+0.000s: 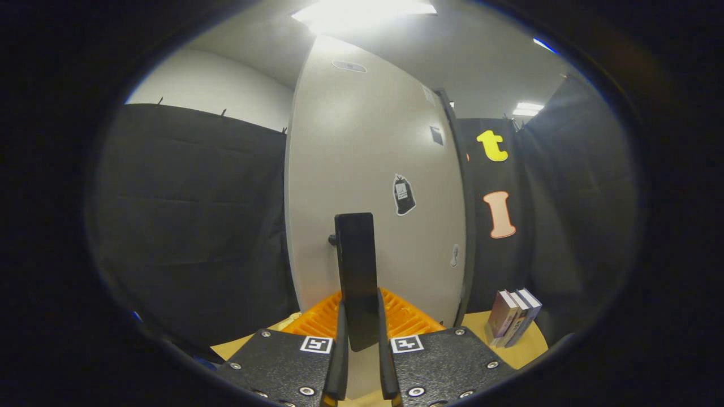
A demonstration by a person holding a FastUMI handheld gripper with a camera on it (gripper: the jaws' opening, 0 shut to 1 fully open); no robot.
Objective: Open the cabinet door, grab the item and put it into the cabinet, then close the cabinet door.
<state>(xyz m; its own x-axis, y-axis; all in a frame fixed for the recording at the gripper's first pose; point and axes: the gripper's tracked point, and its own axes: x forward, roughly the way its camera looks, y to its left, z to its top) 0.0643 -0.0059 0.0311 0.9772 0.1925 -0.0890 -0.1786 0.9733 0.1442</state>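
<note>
Black, flat and slab-shaped, the item (356, 271) is held upright between the two fingers of the tongs (360, 362). Its lower end is pinched from both sides, and the rest stands clear above the fingertips. The tongs are set narrow, closed to the thickness of the slab.

The grab step is judged complete, and the placing step is in hand. The tall pale grey cabinet door (373, 186) is seen directly beyond the item, at 12 o'clock from the fingers. A small dark knob (332, 239) projects from it just at 9 o'clock of the slab. Whether this panel is swung open or shut cannot be told, and no interior is exposed to the camera.

An orange ribbed plastic rack (407, 319) lies on the tan tabletop (523, 350) between the fingers and the door foot. A short row of upright books (512, 316) stands at 2 o'clock from the fingertips, well apart from the item.

For the next move, the cabinet opening is to be located first. The slab is to be kept vertical and carried over the rack without contact. The grip is not to be relaxed until the item is resting inside. A slip is judged possible, since only the lower end is clamped.
</note>
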